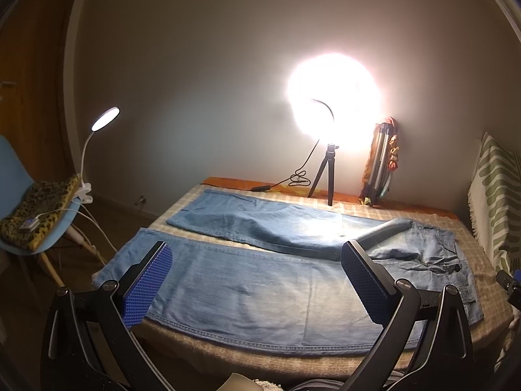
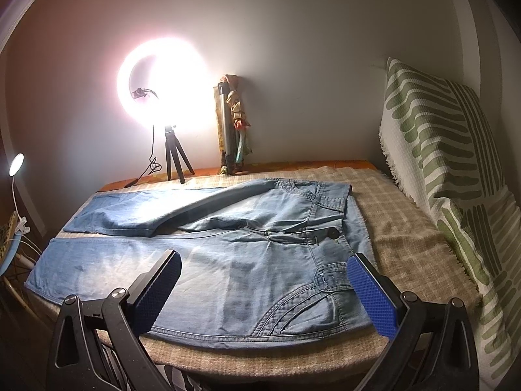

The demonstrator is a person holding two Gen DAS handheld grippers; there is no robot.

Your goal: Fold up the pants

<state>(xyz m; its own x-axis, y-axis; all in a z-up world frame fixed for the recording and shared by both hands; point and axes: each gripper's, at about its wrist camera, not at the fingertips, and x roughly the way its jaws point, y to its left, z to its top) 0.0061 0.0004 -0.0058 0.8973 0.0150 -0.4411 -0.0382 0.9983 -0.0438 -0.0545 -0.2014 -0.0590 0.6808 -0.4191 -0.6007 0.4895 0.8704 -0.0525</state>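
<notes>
Light blue jeans [image 1: 260,286] lie spread flat on the plaid blanket [image 1: 195,352], legs running left, waist at the right. In the right wrist view the jeans [image 2: 234,260] show the waistband with a dark button [image 2: 332,234] and curved pocket stitching. The far leg is angled slightly away from the near leg. My left gripper [image 1: 257,254] hovers open above the near leg, with blue pads [image 1: 148,285] wide apart. My right gripper [image 2: 265,262] is open above the hip and pocket area, nothing between its fingers [image 2: 371,293].
A lit ring light on a small tripod [image 1: 329,169] and a folded tripod [image 1: 379,163] stand at the back by the wall. A green-patterned cushion [image 2: 456,169] lies along the right. A chair with a leopard cloth [image 1: 39,211] and clip lamp [image 1: 104,119] stands left.
</notes>
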